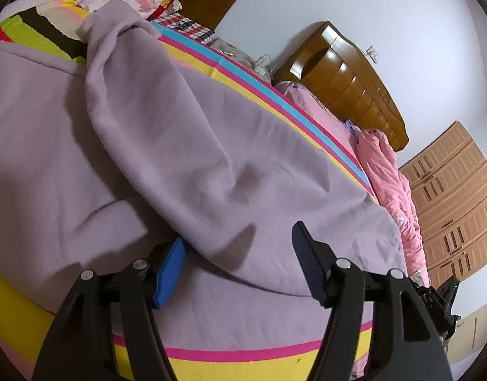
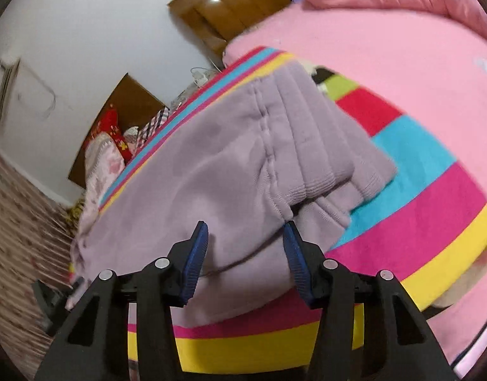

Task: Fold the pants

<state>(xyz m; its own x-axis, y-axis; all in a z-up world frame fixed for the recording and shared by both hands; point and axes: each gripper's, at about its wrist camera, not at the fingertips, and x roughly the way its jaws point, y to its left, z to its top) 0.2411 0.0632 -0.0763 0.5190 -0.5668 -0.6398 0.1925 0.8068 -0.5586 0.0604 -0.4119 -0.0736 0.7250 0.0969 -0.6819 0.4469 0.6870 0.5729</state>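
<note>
Lying ahead: pants (image 1: 180, 146) | left claw (image 1: 240, 254) apart | right claw (image 2: 245, 250) apart

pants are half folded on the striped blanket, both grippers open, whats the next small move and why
Probably shut the left gripper on the pants fold edge between its fingers. Both grippers stand open and hold nothing, the right gripper open at the ribbed waistband, so a grip comes before any further fold across the blanket.

Materials and finishes

Pants (image 1: 186, 146): matt lilac fleece-like knit, ribbed waistband (image 2: 332, 146). Striped blanket (image 2: 417, 222): soft matt cloth. Headboard (image 1: 348, 85): glossy varnished wood. Gripper pads (image 2: 197, 263): ridged blue, seemingly rubber; frames matt black plastic.
</note>
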